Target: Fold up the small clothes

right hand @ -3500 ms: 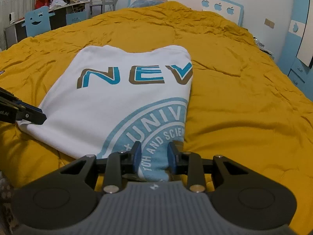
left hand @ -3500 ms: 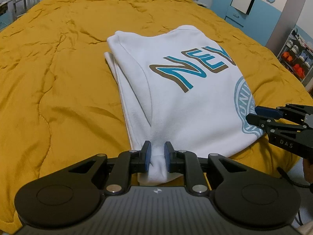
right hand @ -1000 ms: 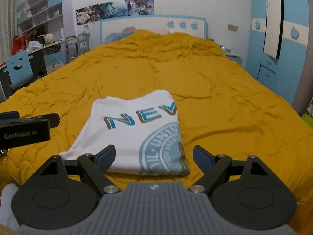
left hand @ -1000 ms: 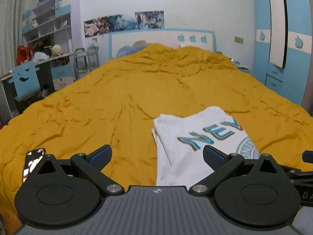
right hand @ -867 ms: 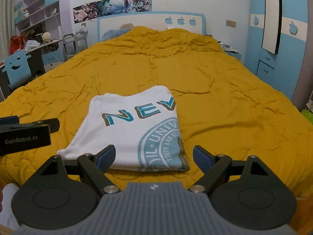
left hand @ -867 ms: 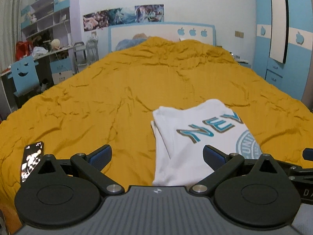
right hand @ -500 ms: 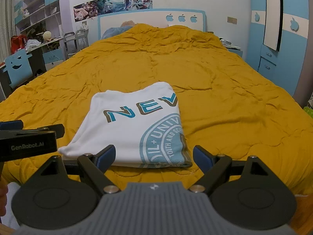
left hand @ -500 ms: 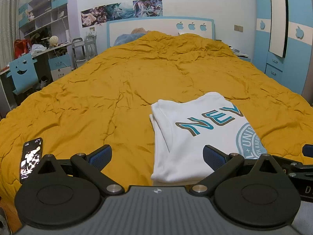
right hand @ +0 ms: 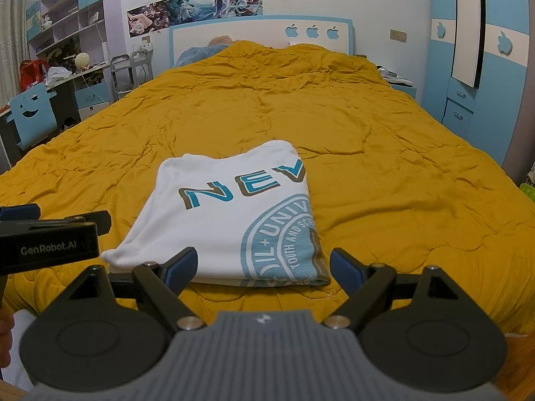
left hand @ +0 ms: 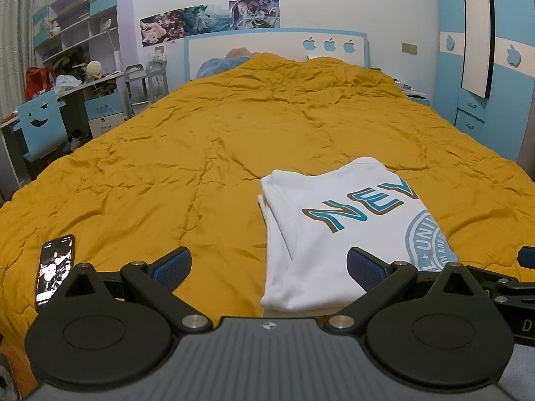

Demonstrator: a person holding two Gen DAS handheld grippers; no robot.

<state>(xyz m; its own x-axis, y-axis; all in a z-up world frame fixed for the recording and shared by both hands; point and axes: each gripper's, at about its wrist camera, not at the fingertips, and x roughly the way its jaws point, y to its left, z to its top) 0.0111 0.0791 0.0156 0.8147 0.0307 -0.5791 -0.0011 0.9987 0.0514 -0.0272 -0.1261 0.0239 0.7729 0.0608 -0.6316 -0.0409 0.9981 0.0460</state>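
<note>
Far left in the left wrist view we have a dark smartphone with a lit screen [left hand: 55,270] lying on the mustard-yellow quilted bedspread [left hand: 234,140], close to the near left edge of the bed; the right wrist view does not show it. Moving right, there is a broad stretch of bare, wrinkled quilt between the phone and the shirt, and much more running to the far blue-and-white headboard with apple cut-outs [left hand: 277,45]. Our left gripper [left hand: 269,267] is spread wide with nothing between its blue pads, held off the cloth at the near edge. In the right wrist view we catch it side-on at the left border, its fingertip [right hand: 100,220] apart from the shirt.

Now the folded white T-shirt with blue and brown lettering [left hand: 337,230]: it lies flat near the foot of the bed, right of centre in the left view, layered folds showing along its left edge. The right wrist view gives us its clean right fold and near hem [right hand: 234,220], with a strip of quilt in front. Our right gripper [right hand: 264,267] also gapes wide, empty, clear of the shirt. Right of it, open quilt runs to the bed's edge, beside the blue wardrobe with a mirror panel [right hand: 481,43].
</note>
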